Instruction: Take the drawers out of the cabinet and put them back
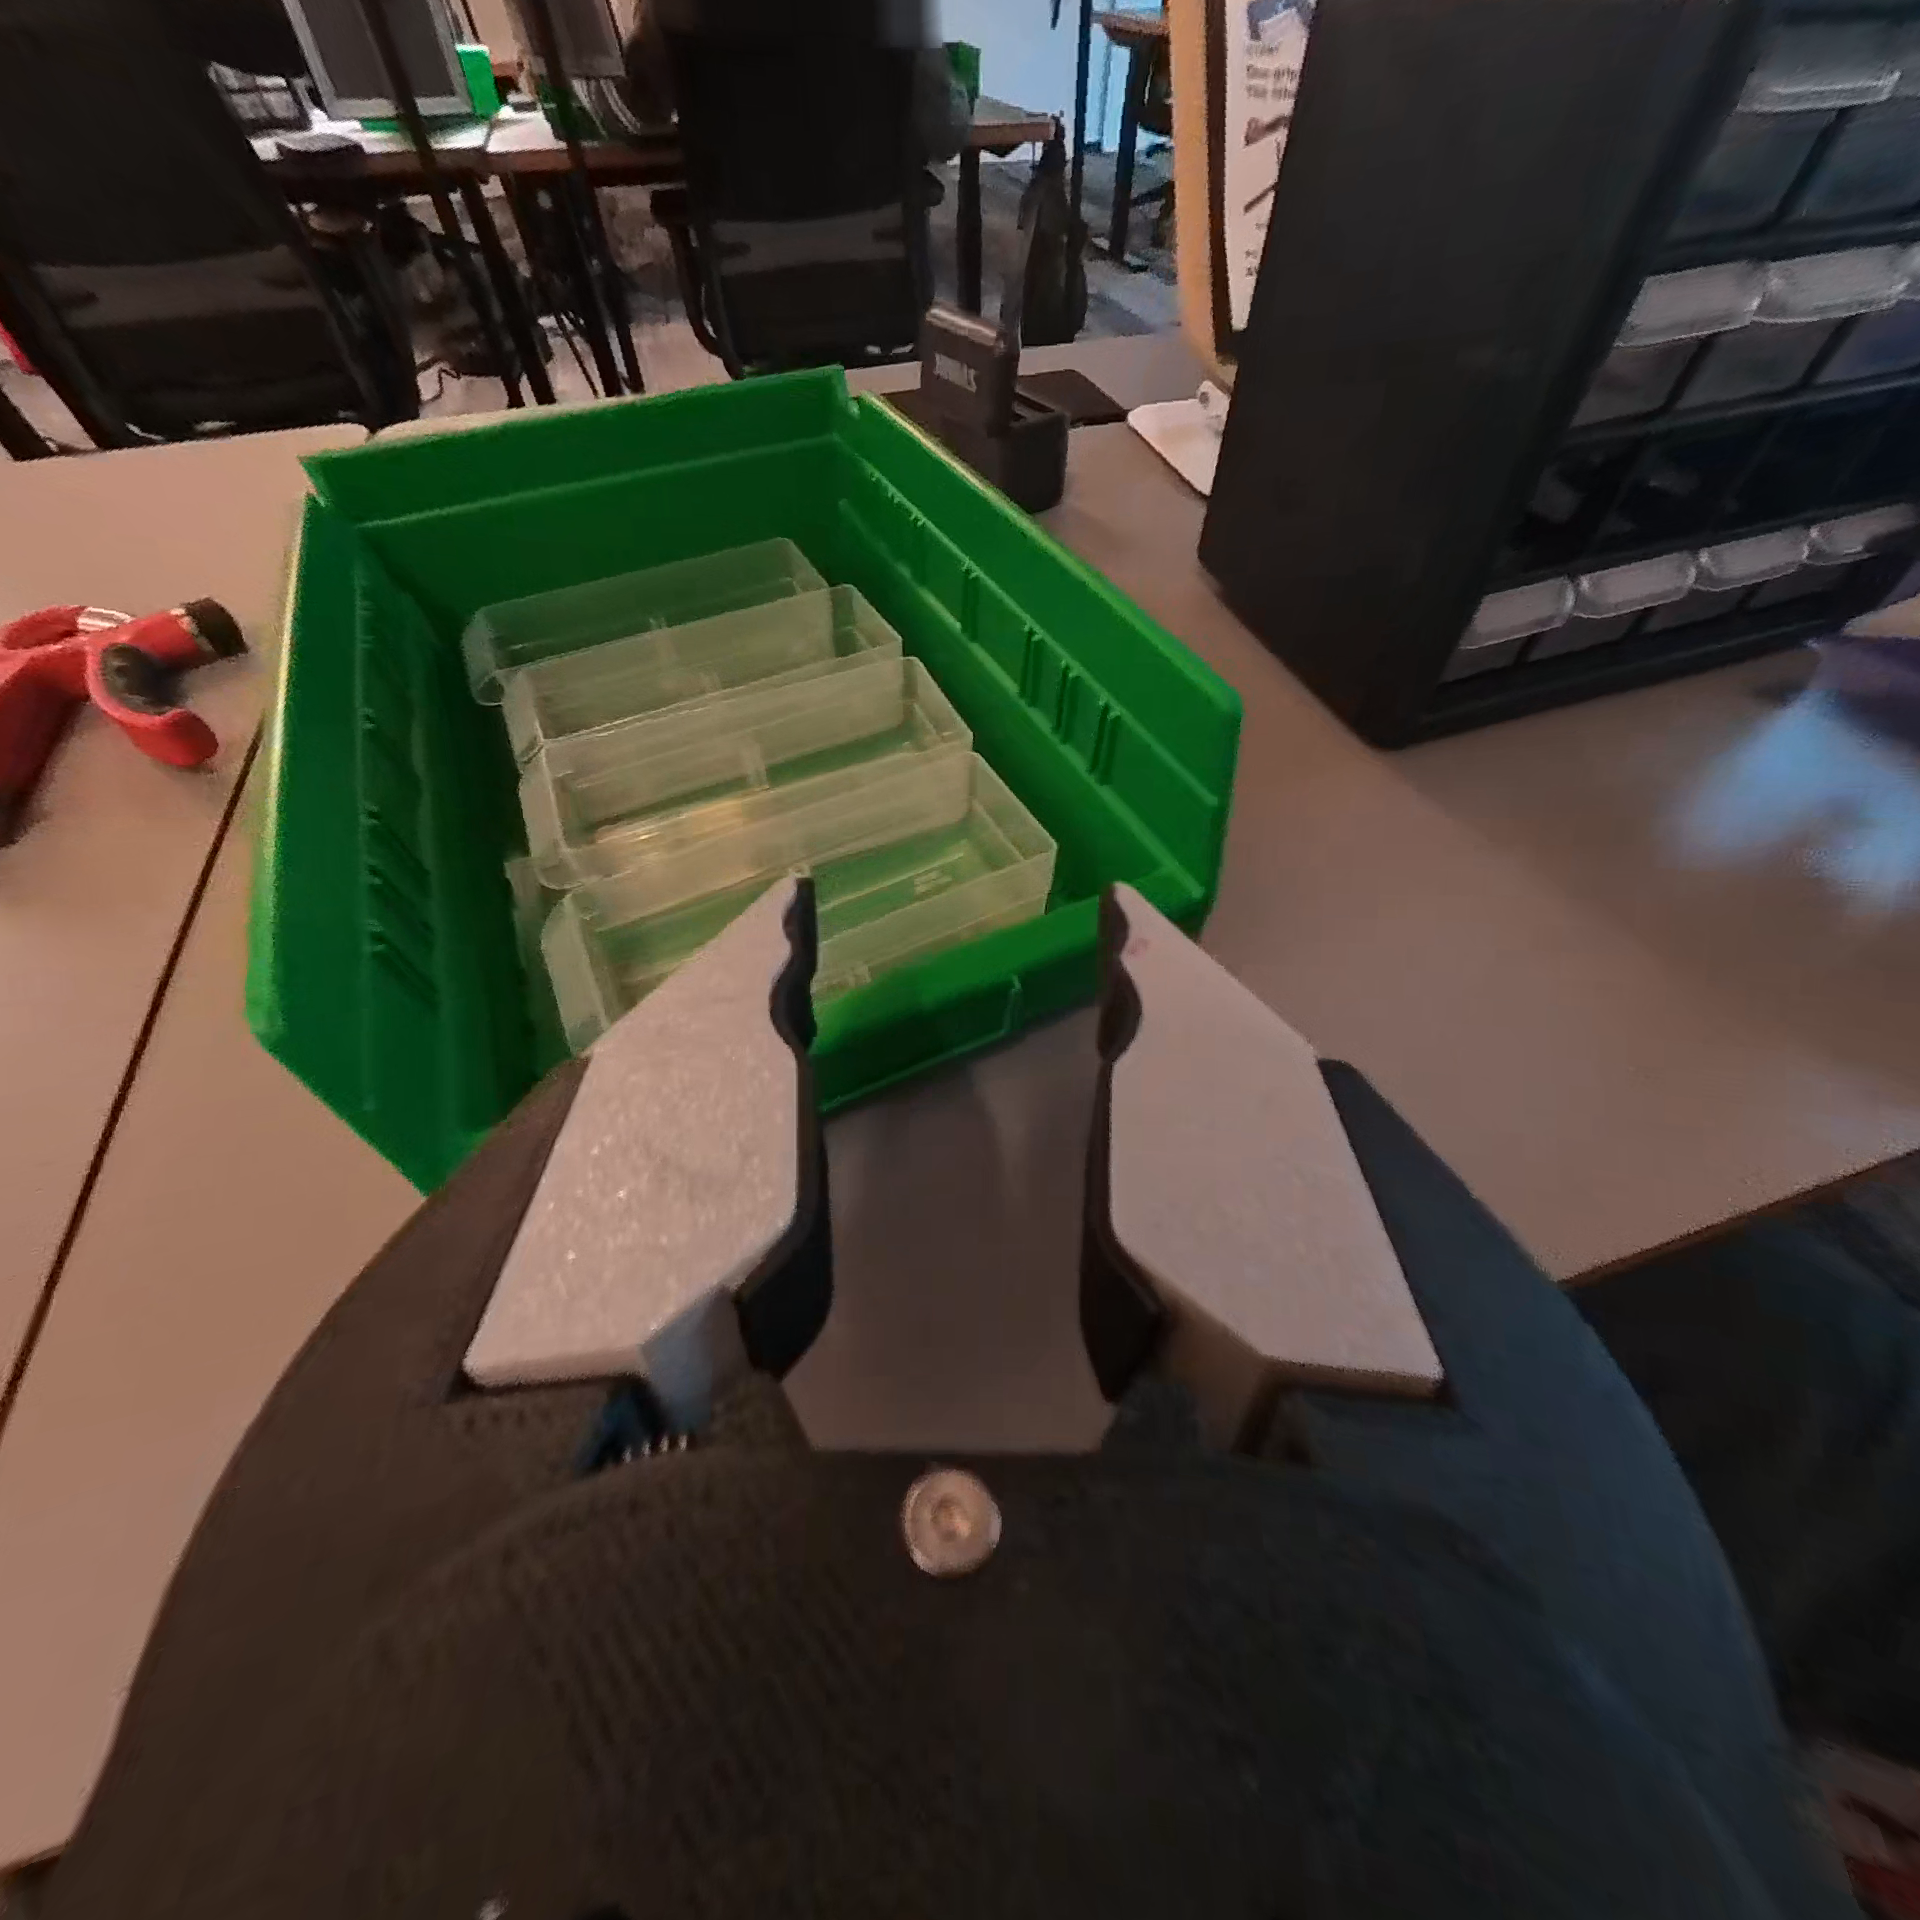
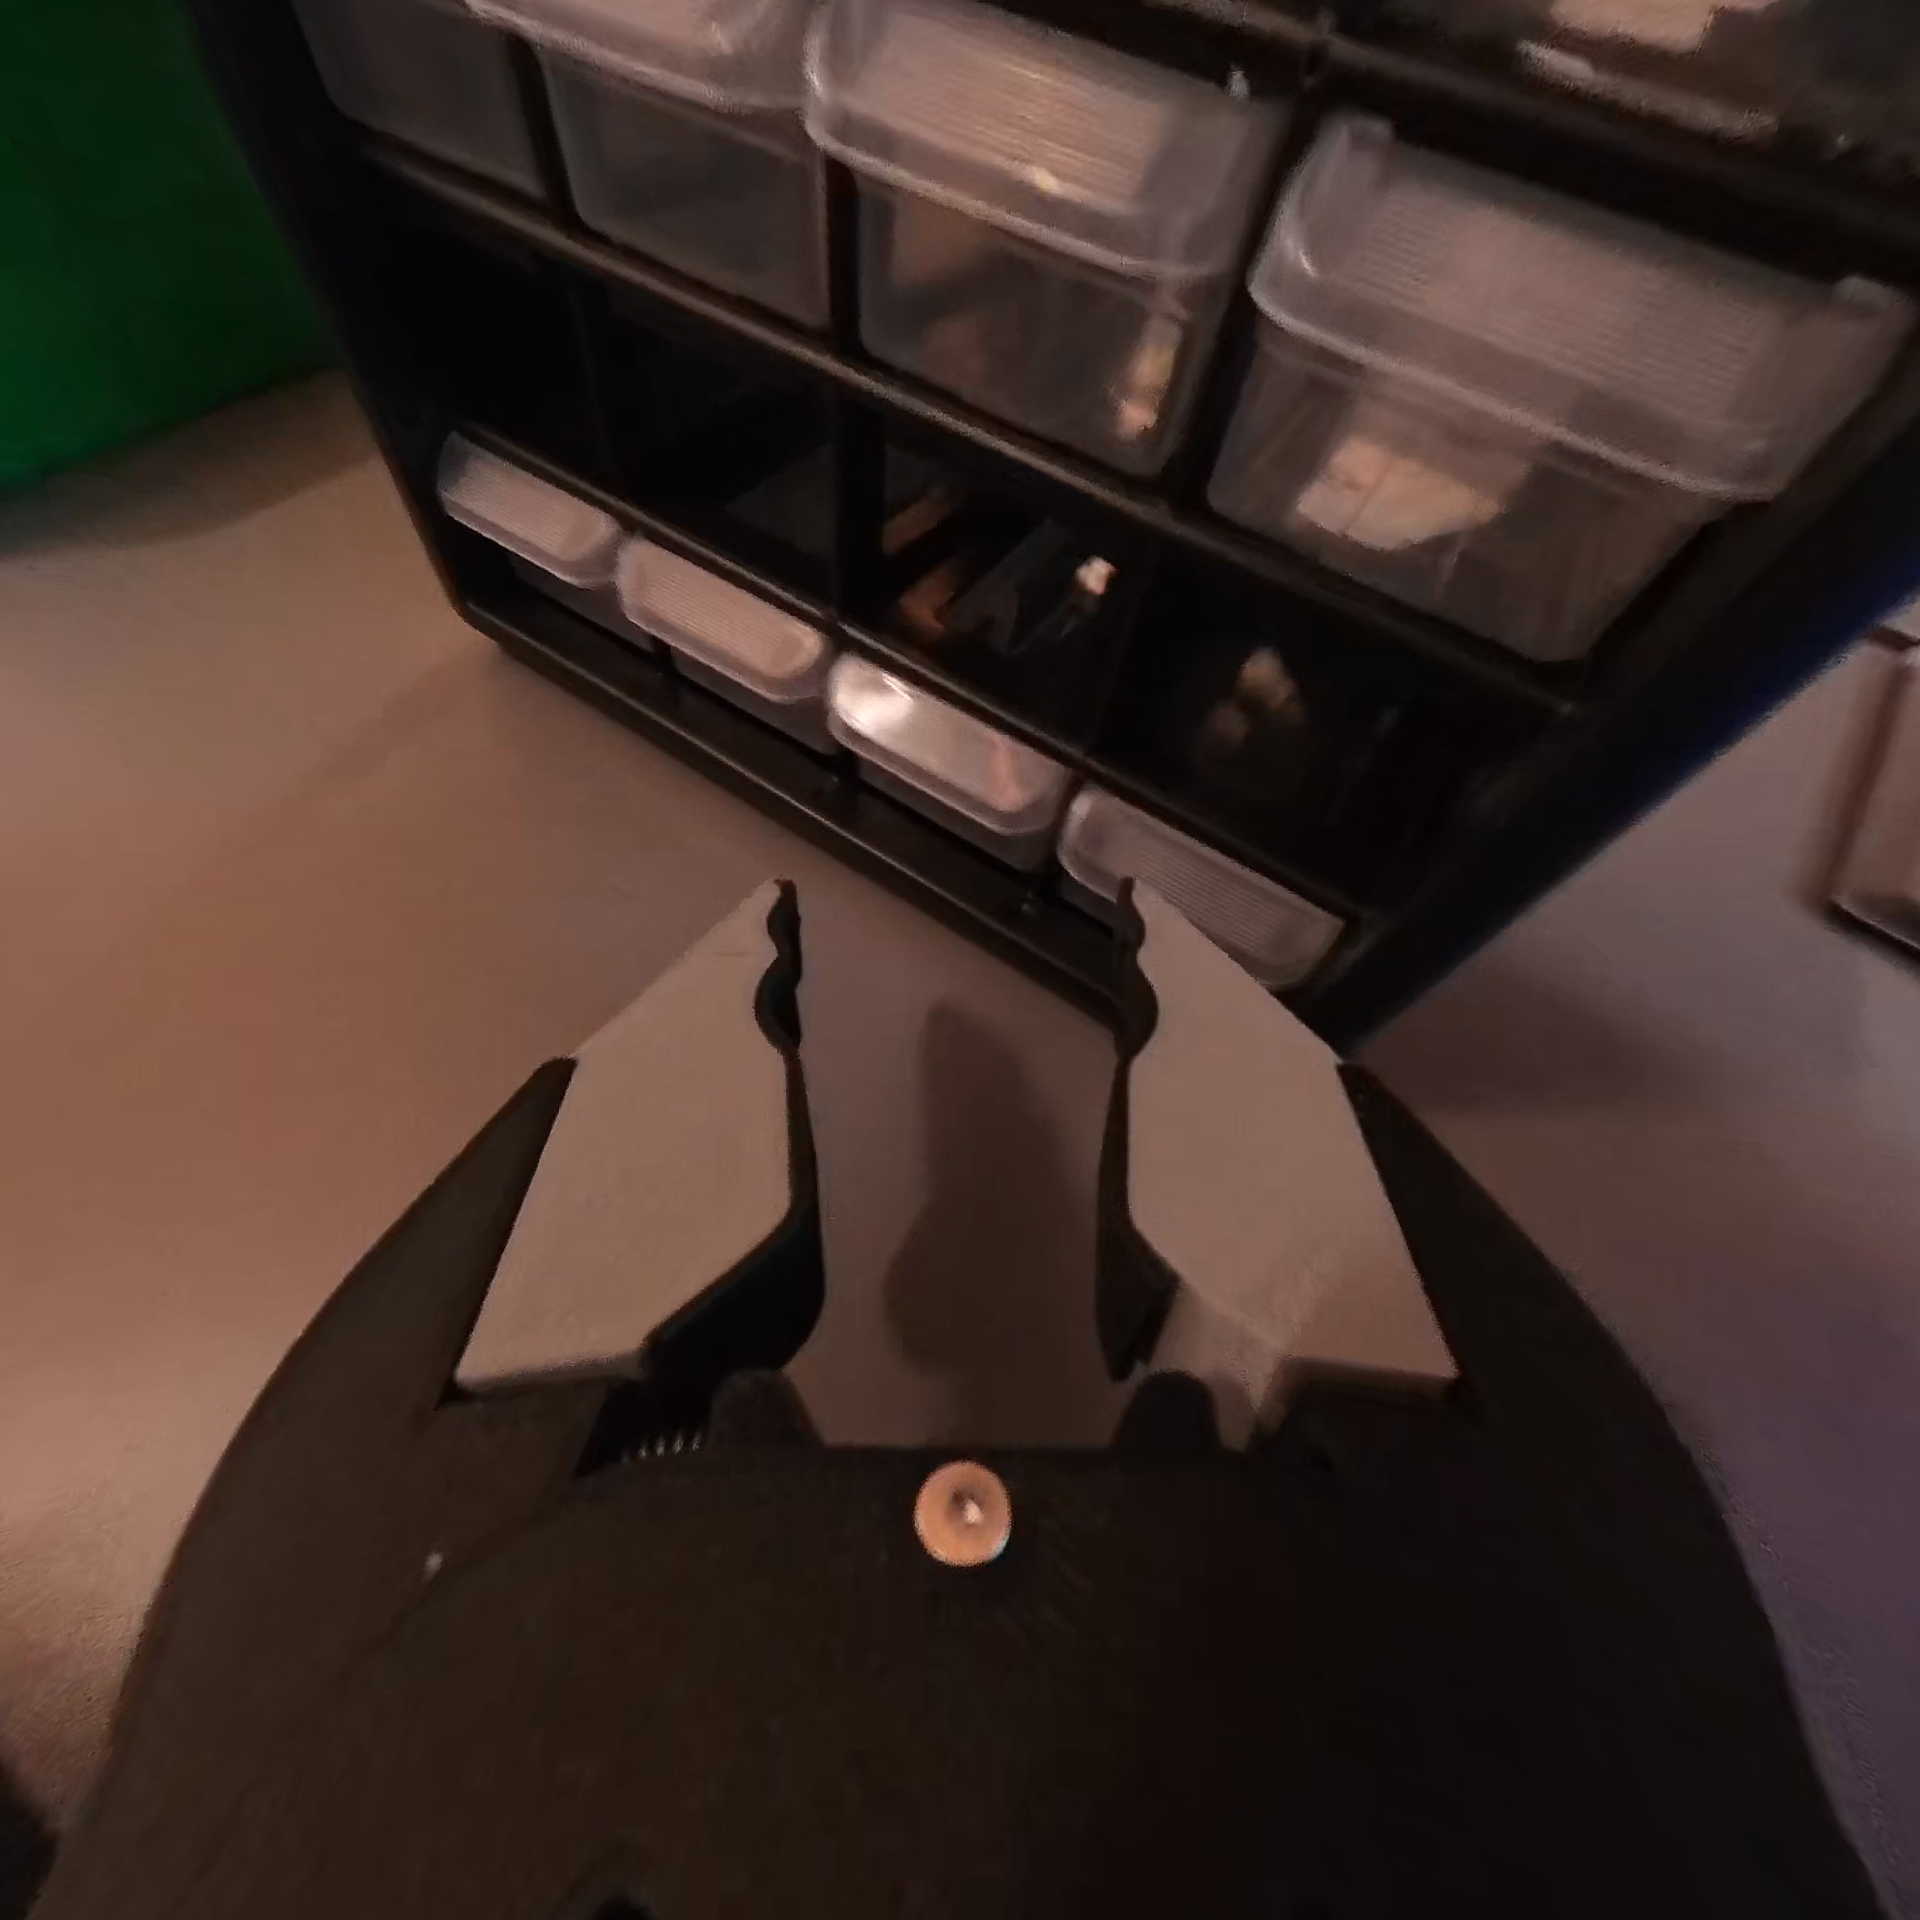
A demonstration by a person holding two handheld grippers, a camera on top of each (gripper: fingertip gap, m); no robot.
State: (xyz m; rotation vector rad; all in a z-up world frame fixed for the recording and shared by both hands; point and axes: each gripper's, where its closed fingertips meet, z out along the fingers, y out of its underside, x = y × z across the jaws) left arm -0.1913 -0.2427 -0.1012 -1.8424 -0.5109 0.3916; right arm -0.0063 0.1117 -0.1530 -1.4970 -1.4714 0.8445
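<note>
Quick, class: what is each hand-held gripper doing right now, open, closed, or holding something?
Left hand-held gripper: open, holding nothing, over the near end of the green bin.
Right hand-held gripper: open, holding nothing, in front of the black cabinet.

Left wrist view overlooks the green bin [image 1: 1091, 665]; right wrist view faces the shared black cabinet [image 2: 1455, 997] closely.

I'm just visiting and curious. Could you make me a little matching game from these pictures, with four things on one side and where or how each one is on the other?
Things:
1. clear drawers
2. red tool
3. black cabinet
4. left gripper

Descriptions:
A. stands right of the bin
B. open, holding nothing
C. lying in the green bin
D. on the table, left of the bin

Pairs: 1-C, 2-D, 3-A, 4-B
</note>
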